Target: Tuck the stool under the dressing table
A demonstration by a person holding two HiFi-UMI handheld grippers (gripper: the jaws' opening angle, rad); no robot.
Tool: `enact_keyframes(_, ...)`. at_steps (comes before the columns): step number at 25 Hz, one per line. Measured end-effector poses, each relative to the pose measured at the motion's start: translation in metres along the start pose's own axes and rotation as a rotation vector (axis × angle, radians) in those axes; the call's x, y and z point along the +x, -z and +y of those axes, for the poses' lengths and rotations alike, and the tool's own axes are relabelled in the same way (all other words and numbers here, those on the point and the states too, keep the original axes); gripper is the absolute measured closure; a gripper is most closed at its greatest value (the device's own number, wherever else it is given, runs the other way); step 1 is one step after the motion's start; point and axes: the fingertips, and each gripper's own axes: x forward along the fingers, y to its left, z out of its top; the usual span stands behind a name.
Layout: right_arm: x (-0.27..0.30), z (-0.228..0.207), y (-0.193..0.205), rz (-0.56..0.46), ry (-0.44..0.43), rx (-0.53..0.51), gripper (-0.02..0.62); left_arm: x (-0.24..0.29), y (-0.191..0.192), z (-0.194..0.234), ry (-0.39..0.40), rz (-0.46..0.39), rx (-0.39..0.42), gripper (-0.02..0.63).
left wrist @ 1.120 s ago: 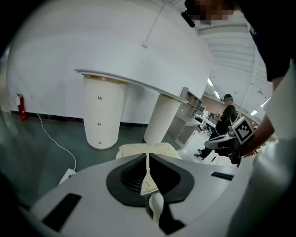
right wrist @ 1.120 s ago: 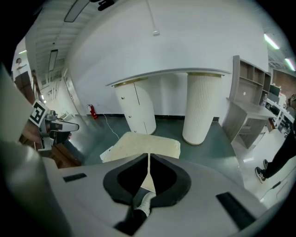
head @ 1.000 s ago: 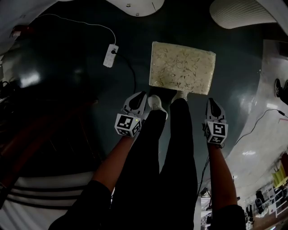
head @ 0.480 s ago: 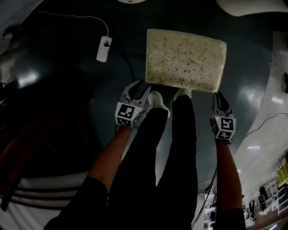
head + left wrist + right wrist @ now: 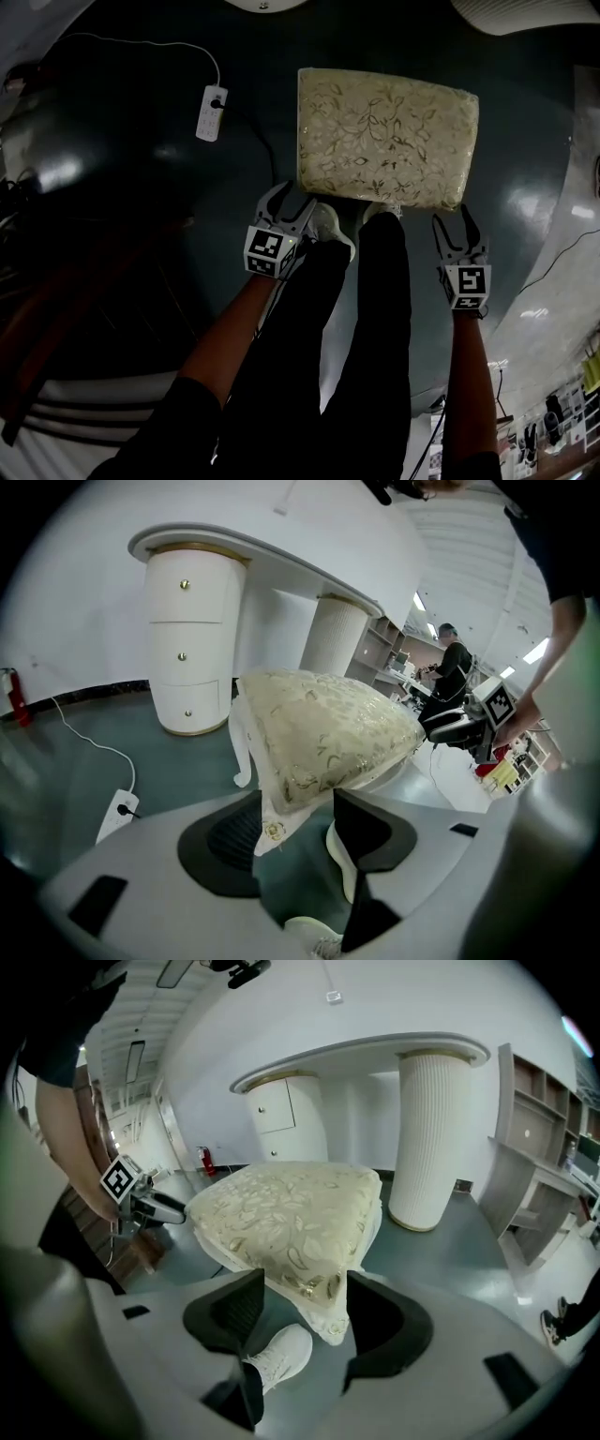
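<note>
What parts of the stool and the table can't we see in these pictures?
- Stool legs: head view, hidden under its cushion.
- Dressing table: head view, cut off by the top edge; only slivers show.
- Stool's far legs: both gripper views, behind the cushion.
- Room at left: head view, too dark.

Black trousers [image 5: 366, 328], white lace-up sneakers [image 5: 328, 225], black short sleeves [image 5: 183, 427]. Left hand-held gripper [image 5: 292, 199]: pale grey shell, black ribbed pads [image 5: 234, 832], black-and-white square-marker cube [image 5: 270, 253] at rear. Right hand-held gripper [image 5: 454, 223]: same build, own marker cube [image 5: 468, 284].
</note>
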Motion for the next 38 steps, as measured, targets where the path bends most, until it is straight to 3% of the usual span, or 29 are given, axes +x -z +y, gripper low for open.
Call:
enact_keyframes(3,0.006,-0.013,0.01,0.007,0.021,0.052,0.335,0.01,0.003,-0.001,0.006,0.01,0.012,0.374)
enact_keyframes(8,0.015,-0.002,0.011,-0.023,-0.044,0.057,0.33,0.017,0.004,-0.001,0.01,0.013,0.002,0.371)
enact_keyframes(15,0.021,-0.008,0.012,-0.085,0.027,0.121,0.328,0.018,0.004,-0.001,0.047,0.017,-0.021,0.37)
enact_keyframes(38,0.021,-0.011,0.007,-0.07,0.066,0.094,0.33,0.024,0.006,-0.003,0.007,0.038,-0.045,0.362)
